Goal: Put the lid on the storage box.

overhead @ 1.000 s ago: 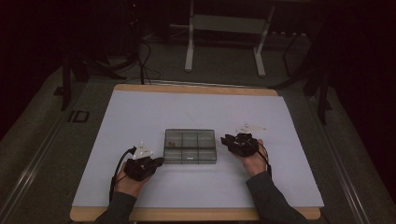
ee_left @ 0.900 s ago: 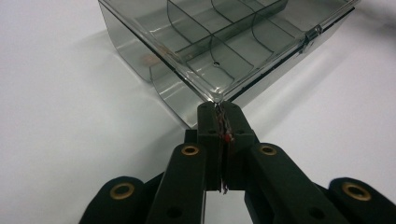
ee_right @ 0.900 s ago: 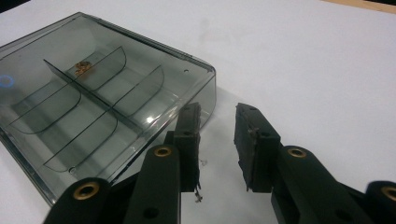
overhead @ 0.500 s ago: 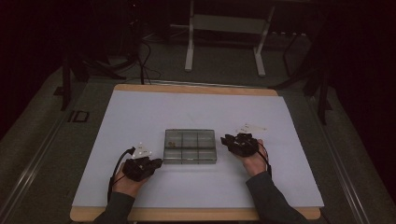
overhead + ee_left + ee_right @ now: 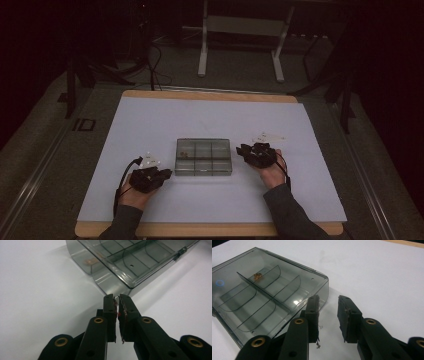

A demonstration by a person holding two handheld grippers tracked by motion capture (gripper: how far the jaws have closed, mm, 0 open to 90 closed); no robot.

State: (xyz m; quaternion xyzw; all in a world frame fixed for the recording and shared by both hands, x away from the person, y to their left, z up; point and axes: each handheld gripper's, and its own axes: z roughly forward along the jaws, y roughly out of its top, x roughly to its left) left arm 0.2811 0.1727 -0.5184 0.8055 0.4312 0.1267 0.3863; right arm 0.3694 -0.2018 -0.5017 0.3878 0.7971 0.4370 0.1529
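On the counter: we see a smoked clear compartment box lying flat at the middle, lid closed.
Box contents: we make out a small brownish item in one compartment.
Left gripper: just beside the box's near left corner; we note its jaws a narrow slit apart, having just been opening, nothing between them.
Right gripper: just beside the box's right end; we find its jaws apart and empty.
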